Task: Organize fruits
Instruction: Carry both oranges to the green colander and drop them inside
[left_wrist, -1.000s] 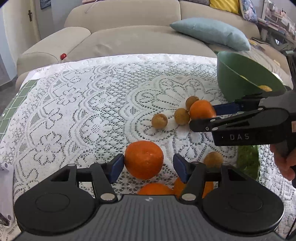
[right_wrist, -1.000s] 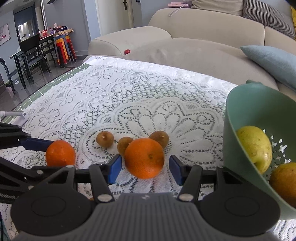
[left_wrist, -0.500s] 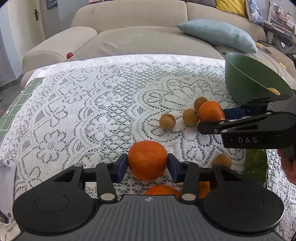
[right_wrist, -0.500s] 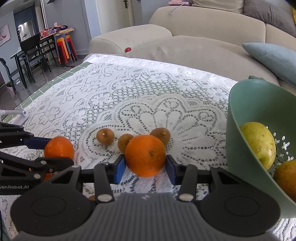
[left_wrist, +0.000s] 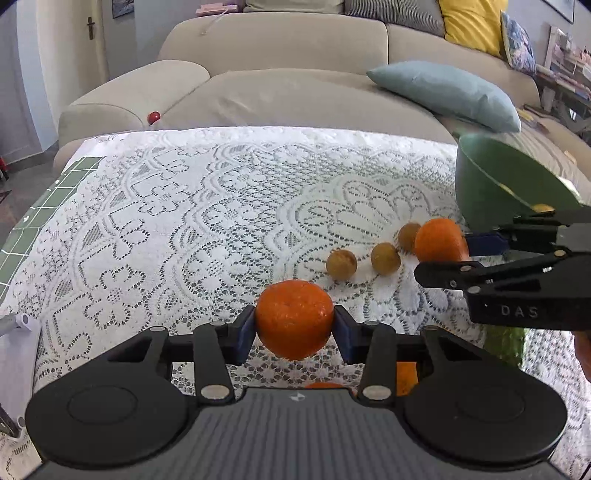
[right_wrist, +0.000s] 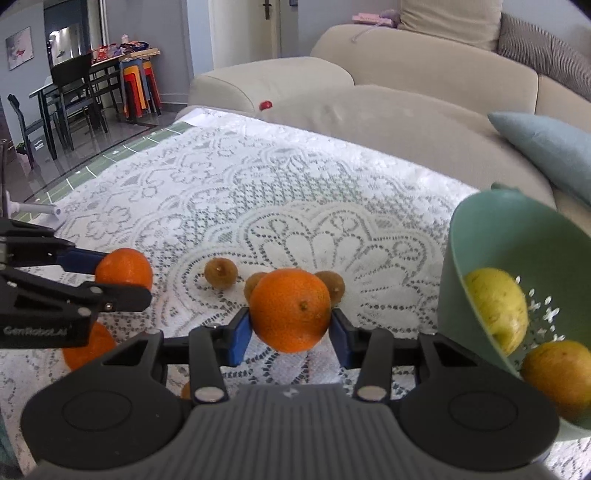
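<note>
Oranges are now clamped in both tools: the left gripper (left_wrist: 294, 329) has just been closing, and its blue pads press the flanks of one orange (left_wrist: 294, 318); the right gripper (right_wrist: 290, 334) has likewise just been closing and is clamped on a second orange (right_wrist: 290, 309). One second ago both sets of jaws stood wide of the fruit, with clear gaps on either side; contact was made about half a second ago. Both oranges sit at or just above the lace tablecloth (left_wrist: 177, 221); lift-off cannot be confirmed. Three small brown fruits (right_wrist: 221, 272) lie just behind the right-hand orange, and more oranges remain on the cloth beneath the tools. The green colander (right_wrist: 480, 236), at the right of the table, already holds a yellow fruit (right_wrist: 496, 308) and another beside it. In all likelihood both grasps are complete, so transfer to the colander is the probable next step.
</note>
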